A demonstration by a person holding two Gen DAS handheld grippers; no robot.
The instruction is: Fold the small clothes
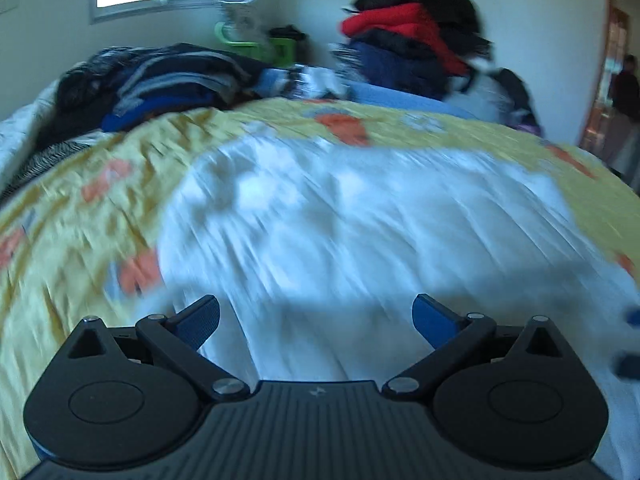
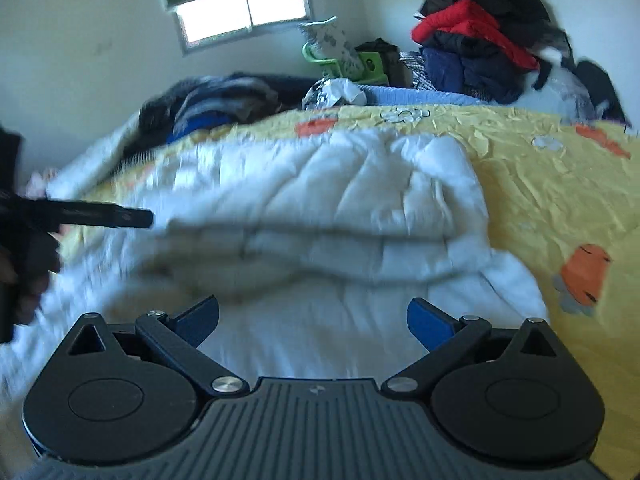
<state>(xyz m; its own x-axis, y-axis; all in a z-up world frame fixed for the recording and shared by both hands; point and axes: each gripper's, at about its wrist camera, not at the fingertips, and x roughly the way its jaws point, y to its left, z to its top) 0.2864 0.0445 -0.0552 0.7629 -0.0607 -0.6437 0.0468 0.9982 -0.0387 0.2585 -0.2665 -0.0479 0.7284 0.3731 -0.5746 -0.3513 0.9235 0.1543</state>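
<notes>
A white quilted garment lies on the yellow bedspread, its far part folded over into a thick layer. It fills the middle of the blurred left wrist view. My left gripper is open and empty, low over the near part of the garment. My right gripper is open and empty over the garment's near edge. The left gripper also shows in the right wrist view as a dark bar at the garment's left side.
A pile of dark striped clothes lies at the far left of the bed. A tall stack of red, navy and black clothes stands at the far right. A green item sits by the wall under the window.
</notes>
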